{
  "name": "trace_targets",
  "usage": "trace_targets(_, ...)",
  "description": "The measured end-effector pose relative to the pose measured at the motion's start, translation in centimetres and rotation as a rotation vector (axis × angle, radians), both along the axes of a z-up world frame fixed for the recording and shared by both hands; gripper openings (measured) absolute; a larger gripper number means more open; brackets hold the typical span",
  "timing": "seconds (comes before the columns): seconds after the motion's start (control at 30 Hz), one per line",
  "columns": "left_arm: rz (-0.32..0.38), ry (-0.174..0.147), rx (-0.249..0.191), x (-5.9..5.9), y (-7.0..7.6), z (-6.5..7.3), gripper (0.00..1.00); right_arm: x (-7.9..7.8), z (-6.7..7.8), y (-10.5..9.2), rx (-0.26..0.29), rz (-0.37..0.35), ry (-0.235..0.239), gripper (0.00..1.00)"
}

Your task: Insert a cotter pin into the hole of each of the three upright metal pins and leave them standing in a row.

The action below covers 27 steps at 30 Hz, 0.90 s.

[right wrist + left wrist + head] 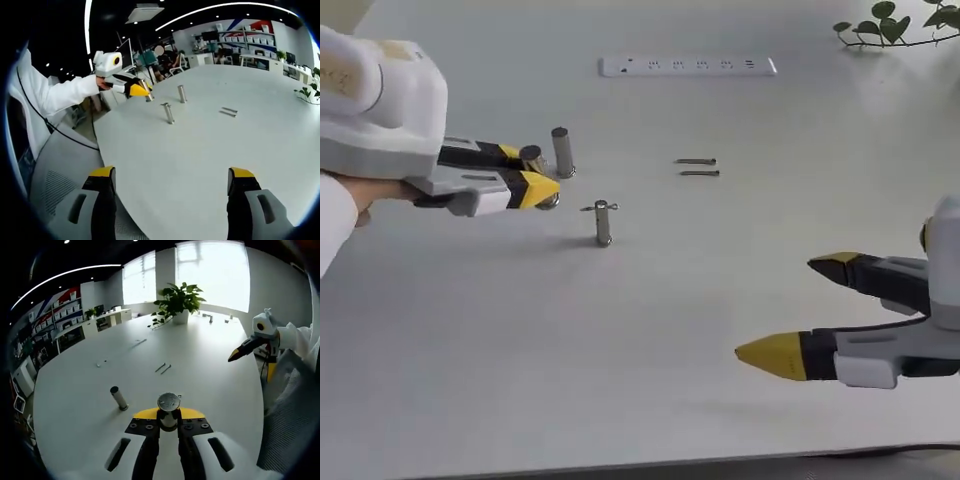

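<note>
Clamping one metal pin (169,402) in left gripper (169,416); right gripper (172,175) wide open, empty. Suggest: grab a loose cotter pin (695,161) near its head, keep hole facing it.

Each metal pin (561,150) gleams on the smooth matt table (650,340).

This is an open-plan office. A broad white tabletop (650,380), the size of a meeting table, carries a white power strip (687,66) and a potted plant (177,300). Tall bright windows (212,272) fill one wall, and shelves (245,32) stocked with boxes line another. Desks (107,320) and a monitor (125,52) stand beyond the tabletop, under strip lights (89,25) and a ceiling vent (144,12).
</note>
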<state>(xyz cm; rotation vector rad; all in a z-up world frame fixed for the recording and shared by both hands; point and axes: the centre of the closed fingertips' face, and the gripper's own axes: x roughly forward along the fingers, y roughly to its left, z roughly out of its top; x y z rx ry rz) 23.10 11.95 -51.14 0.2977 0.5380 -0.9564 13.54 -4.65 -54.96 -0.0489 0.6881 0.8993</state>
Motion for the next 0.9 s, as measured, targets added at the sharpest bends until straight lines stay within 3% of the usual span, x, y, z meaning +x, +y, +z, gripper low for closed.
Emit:
trace_targets(0.2,-0.032,0.005,0.007,-1.7,-2.4,-1.2,0.11,-0.2,0.2,0.1,0.005,0.011,-0.002,0.9)
trace_targets(0.53,-0.076,0.029,0.028,-2.6,-4.1,-4.3,0.11,-0.5,0.4,0.0,0.02,0.026,-0.002,0.89)
trace_targets(0.9,-0.128,0.051,0.019,-4.0,-6.5,-6.0,0.11,-1.0,0.1,0.4,0.025,0.043,0.012,0.89)
